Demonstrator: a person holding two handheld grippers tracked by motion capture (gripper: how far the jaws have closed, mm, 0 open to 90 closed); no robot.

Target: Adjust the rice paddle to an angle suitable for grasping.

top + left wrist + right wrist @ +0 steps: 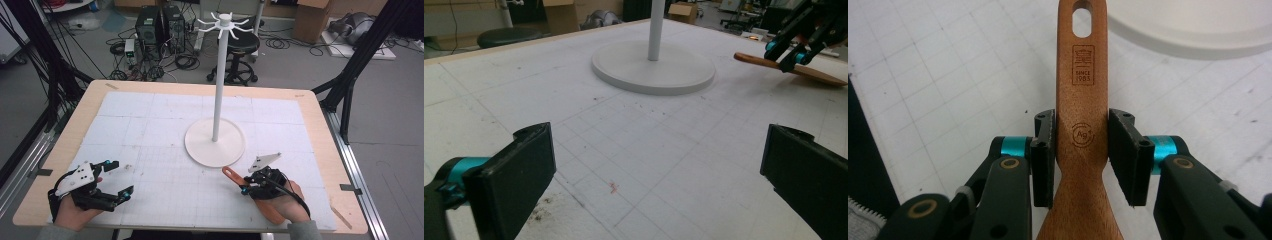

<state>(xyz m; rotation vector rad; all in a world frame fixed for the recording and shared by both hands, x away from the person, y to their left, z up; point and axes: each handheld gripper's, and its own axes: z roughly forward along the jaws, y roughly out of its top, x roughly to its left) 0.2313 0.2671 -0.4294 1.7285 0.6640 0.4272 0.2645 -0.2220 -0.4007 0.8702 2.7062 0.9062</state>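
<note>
Progress: early, by my reading; the spatula [1081, 125] lies flat on the mat [165, 190], nowhere near a hook of the stand [215, 142].
Done: right gripper [1081, 150] set astride the spatula's handle, just below its hanging hole.
Left: closing, lifting, and probably hanging it on the stand's top hooks.
Spatula: at 5 o'clock from the stand's base, hole end toward the base.
Right fingers: one pad [1044, 150] touches the handle's edge; the other stands a sliver off. Nearly together, not clamped.
Left gripper [116, 179]: at 8 o'clock from the base, well apart from the spatula.
Left fingers: wide apart, holding nothing, over bare mat.
</note>
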